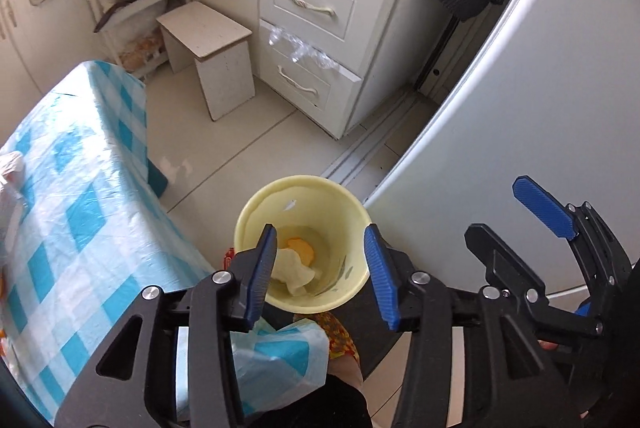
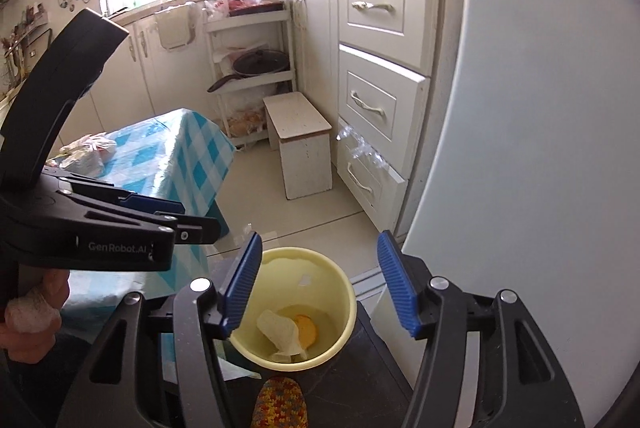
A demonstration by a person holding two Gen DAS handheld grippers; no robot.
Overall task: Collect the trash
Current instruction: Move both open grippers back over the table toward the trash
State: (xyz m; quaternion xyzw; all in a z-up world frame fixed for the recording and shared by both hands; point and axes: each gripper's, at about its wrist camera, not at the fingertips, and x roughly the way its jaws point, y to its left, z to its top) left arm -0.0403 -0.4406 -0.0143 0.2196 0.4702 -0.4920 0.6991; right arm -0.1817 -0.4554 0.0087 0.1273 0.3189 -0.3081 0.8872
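A pale yellow bin (image 1: 348,220) stands below both grippers on a dark surface. Inside it lie a crumpled white tissue (image 1: 294,270) and an orange scrap (image 1: 302,250). My left gripper (image 1: 322,274) hangs over the bin's mouth, open, with nothing between its blue pads. To its right is my right gripper (image 1: 520,228), also open. In the right wrist view the bin (image 2: 332,280) sits between the fingers of my right gripper (image 2: 320,284), which is open and holds nothing. The tissue (image 2: 280,334) and orange scrap (image 2: 306,330) show at the bottom. My left gripper (image 2: 196,218) enters from the left.
A table with a blue checked cloth (image 1: 80,196) stands left of the bin, with a plastic bag (image 2: 90,152) on it. A white stool (image 2: 300,152), cream drawers (image 2: 376,108) and a rack of pans (image 2: 256,68) lie beyond. A pale appliance door (image 2: 520,148) fills the right.
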